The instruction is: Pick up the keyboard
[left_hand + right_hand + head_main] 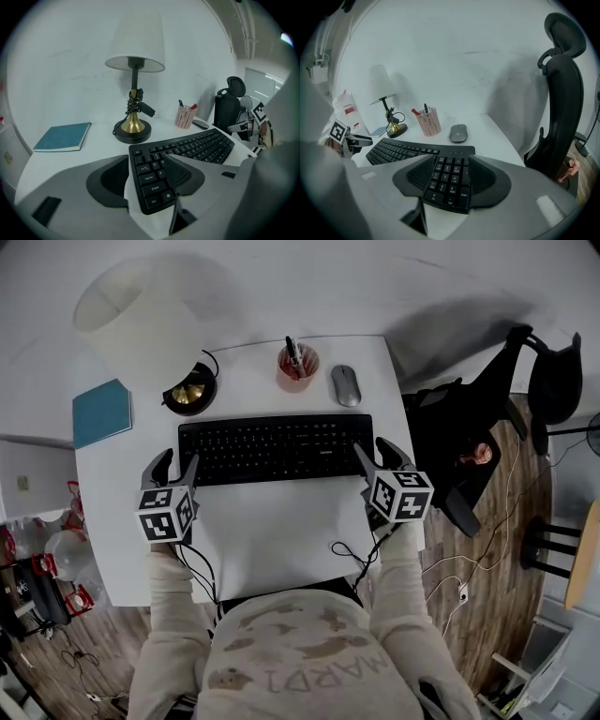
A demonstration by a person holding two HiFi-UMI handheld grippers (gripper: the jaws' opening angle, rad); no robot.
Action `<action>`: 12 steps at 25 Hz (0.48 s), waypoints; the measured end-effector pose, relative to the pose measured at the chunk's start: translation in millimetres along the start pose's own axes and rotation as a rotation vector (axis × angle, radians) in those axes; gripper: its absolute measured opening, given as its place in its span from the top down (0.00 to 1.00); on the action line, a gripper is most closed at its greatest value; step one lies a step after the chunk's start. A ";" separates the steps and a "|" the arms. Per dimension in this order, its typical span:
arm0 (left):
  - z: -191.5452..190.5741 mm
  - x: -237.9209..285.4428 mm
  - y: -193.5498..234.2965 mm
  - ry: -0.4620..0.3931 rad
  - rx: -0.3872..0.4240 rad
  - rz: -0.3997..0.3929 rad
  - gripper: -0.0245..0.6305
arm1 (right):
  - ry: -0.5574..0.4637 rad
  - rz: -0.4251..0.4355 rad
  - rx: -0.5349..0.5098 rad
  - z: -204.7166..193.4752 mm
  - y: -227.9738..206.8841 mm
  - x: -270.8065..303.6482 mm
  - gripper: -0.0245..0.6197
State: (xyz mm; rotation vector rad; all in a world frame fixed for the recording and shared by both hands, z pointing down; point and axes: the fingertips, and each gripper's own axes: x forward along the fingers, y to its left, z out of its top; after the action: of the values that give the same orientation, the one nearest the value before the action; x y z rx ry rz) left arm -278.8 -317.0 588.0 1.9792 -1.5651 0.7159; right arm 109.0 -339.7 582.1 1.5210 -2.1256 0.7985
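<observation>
A black keyboard (275, 448) lies flat across the white desk (281, 540). My left gripper (176, 463) stands open at its left end, and in the left gripper view the keyboard's left end (149, 180) lies between the jaws of that gripper (145, 157), with a strip of desk showing beside the left pad. My right gripper (370, 446) stands open at the right end. In the right gripper view the number pad (447, 180) sits between the spread jaws of that gripper (451, 157). Neither pair of pads visibly presses on the keyboard.
Behind the keyboard stand a lamp (141, 324) on a brass and black base (189, 390), a pink pen cup (297, 367) and a grey mouse (346, 385). A blue book (101, 412) lies at the desk's left. A black office chair (469, 446) stands to the right.
</observation>
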 end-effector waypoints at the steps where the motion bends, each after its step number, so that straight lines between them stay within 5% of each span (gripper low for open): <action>1: -3.3 3.5 1.5 0.012 -0.007 -0.005 0.61 | 0.014 0.002 0.008 -3.7 -0.7 3.0 0.59; 12: -24.6 24.7 11.7 0.077 -0.082 -0.063 0.50 | 0.088 -0.002 0.092 -26.8 -8.9 27.0 0.50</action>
State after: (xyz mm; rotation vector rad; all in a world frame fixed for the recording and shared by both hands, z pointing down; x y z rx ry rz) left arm -287.6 -320.1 623.6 1.9098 -1.4578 0.6835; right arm 108.6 -343.5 621.0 1.5043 -2.0491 0.9573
